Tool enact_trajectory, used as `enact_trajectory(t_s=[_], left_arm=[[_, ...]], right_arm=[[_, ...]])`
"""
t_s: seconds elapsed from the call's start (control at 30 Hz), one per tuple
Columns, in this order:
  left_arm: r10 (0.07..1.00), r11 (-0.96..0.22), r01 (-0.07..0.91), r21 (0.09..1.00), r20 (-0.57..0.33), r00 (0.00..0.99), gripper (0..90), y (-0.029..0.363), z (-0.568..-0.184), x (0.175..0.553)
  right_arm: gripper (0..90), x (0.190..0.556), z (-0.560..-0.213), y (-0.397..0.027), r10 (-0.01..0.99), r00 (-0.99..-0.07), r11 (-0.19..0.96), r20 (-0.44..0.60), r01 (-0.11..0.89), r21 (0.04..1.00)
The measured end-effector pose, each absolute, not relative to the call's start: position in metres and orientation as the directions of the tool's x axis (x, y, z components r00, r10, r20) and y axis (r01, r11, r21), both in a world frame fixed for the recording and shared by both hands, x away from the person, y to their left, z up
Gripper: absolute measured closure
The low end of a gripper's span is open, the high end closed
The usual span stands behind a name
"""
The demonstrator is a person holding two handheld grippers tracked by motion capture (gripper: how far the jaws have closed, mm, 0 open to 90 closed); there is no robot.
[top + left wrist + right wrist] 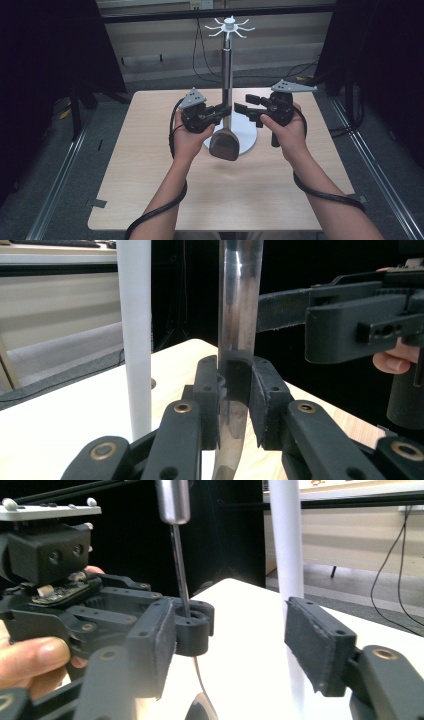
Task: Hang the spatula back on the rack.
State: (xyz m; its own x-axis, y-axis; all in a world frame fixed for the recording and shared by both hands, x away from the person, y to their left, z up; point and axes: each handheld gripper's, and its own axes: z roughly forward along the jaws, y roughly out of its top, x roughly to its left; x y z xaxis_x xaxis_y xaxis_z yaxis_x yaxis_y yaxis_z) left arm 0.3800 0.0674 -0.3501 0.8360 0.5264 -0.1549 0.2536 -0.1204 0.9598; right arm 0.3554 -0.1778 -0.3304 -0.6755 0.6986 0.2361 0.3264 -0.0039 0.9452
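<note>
- While our left gripper clamps the shiny steel spatula handle, our right gripper gapes, holding nothing.
- Next, we judge, comes hanging it on the white hooked stand.

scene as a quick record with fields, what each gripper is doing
held thing: metal spatula with dark blade, hanging blade down
left gripper: fingers shut on the spatula's handle
right gripper: fingers open, apart from the handle
backdrop: white-based stand with a metal pole and a hook crown
surface: light wooden table
</note>
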Motion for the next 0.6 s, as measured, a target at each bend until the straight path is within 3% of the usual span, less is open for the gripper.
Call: enact_trajectory(t_s=[0.2,0.6], left_arm=[[0.532,-0.116,0.256,0.960,-0.158,0.832,74.8,0.067,-0.350,0.381],[0.519,-0.122,0.257,0.959,-0.159,0.840,70.9,0.064,-0.351,0.386]], right_arm=[[29.0,0.356,-0.336,-0.182,0.706,-0.665,-0.005,0.242,0.337,0.942],[27.4,0.354,-0.340,-0.190,0.712,-0.658,-0.006,0.244,0.342,0.940]])
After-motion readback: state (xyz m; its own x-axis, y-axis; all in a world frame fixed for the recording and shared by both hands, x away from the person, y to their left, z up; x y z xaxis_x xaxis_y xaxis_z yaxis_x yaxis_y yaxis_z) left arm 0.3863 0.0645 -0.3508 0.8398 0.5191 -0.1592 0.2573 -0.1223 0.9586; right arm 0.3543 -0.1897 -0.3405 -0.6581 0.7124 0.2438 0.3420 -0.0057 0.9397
